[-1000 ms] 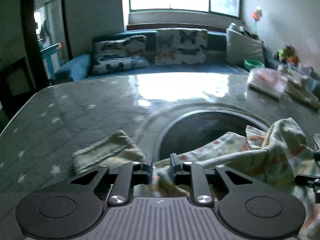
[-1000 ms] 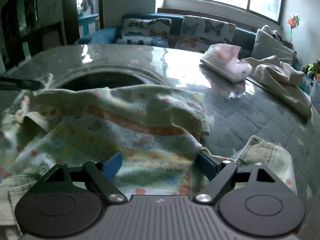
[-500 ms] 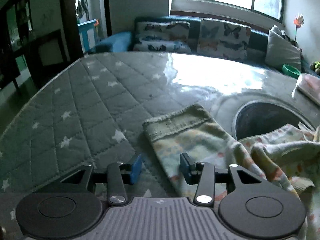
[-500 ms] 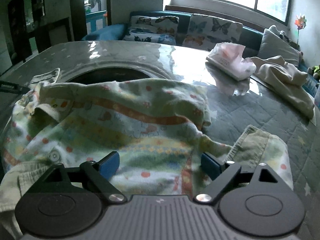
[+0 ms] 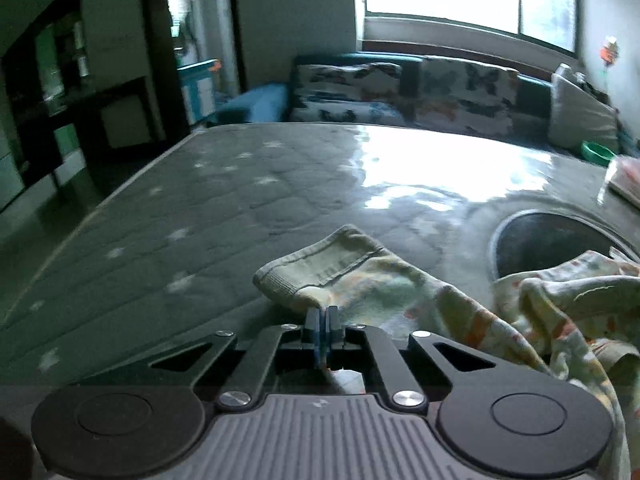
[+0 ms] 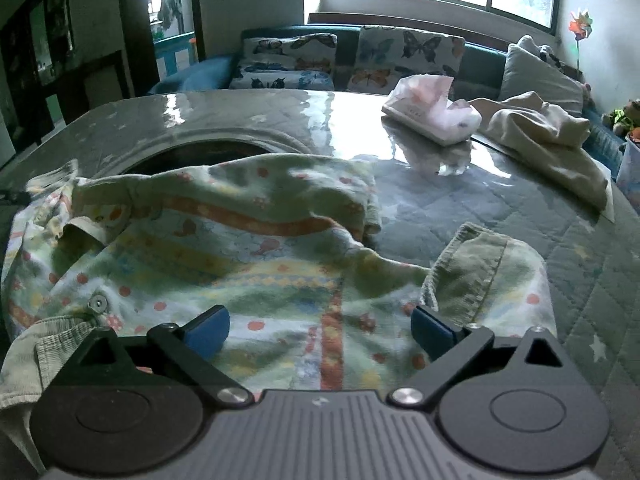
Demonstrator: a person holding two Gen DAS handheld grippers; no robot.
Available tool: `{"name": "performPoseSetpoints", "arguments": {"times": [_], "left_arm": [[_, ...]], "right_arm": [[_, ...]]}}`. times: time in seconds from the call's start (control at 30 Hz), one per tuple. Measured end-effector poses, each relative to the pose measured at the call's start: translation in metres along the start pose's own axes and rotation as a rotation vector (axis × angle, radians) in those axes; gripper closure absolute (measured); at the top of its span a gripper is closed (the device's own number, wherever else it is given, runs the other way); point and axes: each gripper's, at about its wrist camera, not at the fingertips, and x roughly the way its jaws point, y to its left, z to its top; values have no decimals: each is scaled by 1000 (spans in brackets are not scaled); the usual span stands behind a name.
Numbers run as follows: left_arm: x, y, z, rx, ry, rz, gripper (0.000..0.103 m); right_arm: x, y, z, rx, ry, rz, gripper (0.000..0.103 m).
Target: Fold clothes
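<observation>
Pale green printed cotton baby garment with orange stripes [image 6: 248, 256] lies rumpled on the grey quilted star-patterned desk [image 5: 168, 216], partly over a dark round opening [image 5: 552, 240]. Left claw [image 5: 323, 320] pressed together, pinching the near edge of the ribbed sleeve cuff [image 5: 320, 268]. Right claw [image 6: 320, 326] spread wide, hovering low over the body panel, gripping nothing. Best done by keeping the cuff pinch firm, drawing the sleeve straight without twisting, pinning the body panel flat nearby, smoothing wrinkles before creasing. Pink folded bundle [image 6: 432, 116] and cream cloth [image 6: 548, 136] well apart, beyond.
</observation>
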Motion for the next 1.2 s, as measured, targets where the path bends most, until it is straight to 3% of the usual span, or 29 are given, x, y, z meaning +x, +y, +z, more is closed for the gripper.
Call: {"name": "performPoseSetpoints", "arguments": {"times": [0.37,0.77,0.93,1.07,1.2], "left_arm": [[-47,49,-34,-69,-19,152,100],[-50,69,-52,-102,68,189,99],[-49,65,-51,-79,88,214,86],[-55,66,-50,-80,95,216,82],[-65,67,-46,-95,84,205,73]], "right_arm": [[-7,11,-18,-48,5,3,3],[-30,8,-42,-45,13,22,0],[-42,-10,-40,5,10,20,2],[-46,-19,-28,-6,-39,-49,12],[-49,-24,-17,-28,-88,-122,15]]}}
